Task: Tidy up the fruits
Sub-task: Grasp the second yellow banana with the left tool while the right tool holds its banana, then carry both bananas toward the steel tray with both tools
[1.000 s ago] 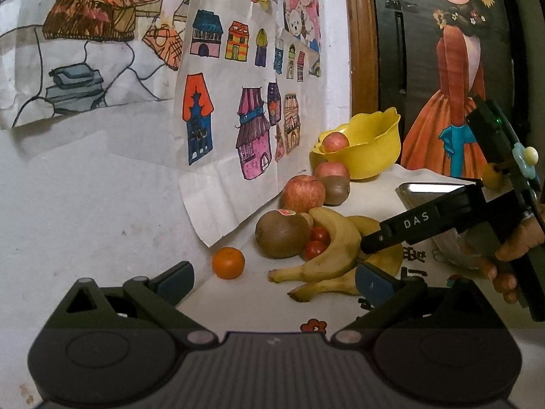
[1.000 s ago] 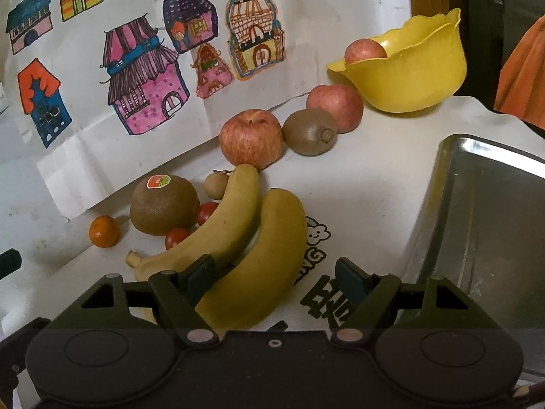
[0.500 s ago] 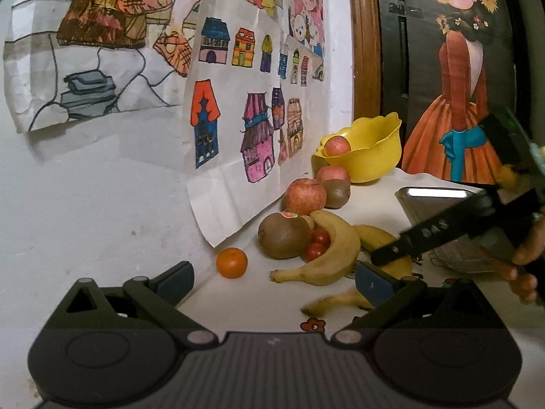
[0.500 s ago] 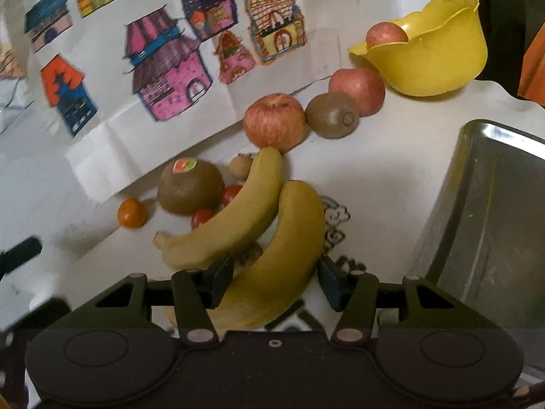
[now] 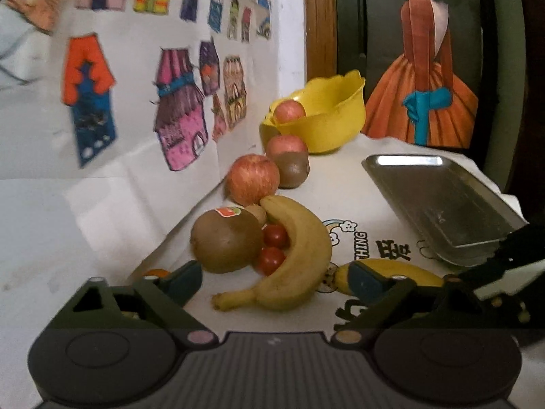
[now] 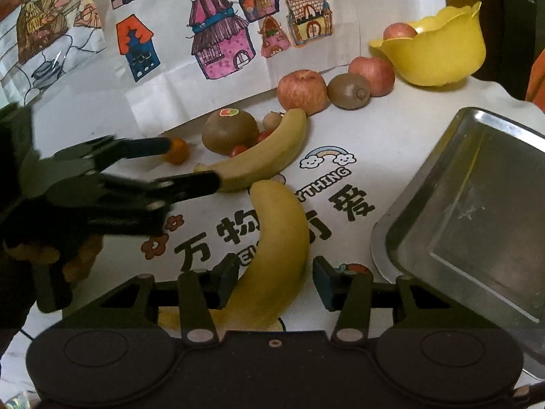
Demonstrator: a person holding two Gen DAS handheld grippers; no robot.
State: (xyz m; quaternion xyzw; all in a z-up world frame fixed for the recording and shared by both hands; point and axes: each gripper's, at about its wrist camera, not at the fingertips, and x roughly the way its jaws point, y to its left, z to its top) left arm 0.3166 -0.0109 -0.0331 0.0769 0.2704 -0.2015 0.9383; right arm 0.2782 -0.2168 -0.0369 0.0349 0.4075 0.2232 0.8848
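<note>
Banana (image 6: 272, 255) between right hand-held gripper (image 6: 272, 283) fingers

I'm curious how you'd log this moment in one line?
right tongs: open around near yellow banana | left tongs: open by far banana | steel tray: bare | yellow bowl: one apple

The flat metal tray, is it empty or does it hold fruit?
Empty. The flat metal tray shows only bare steel in both views; the bananas, apples and kiwis all lie on the tablecloth beside it.
</note>
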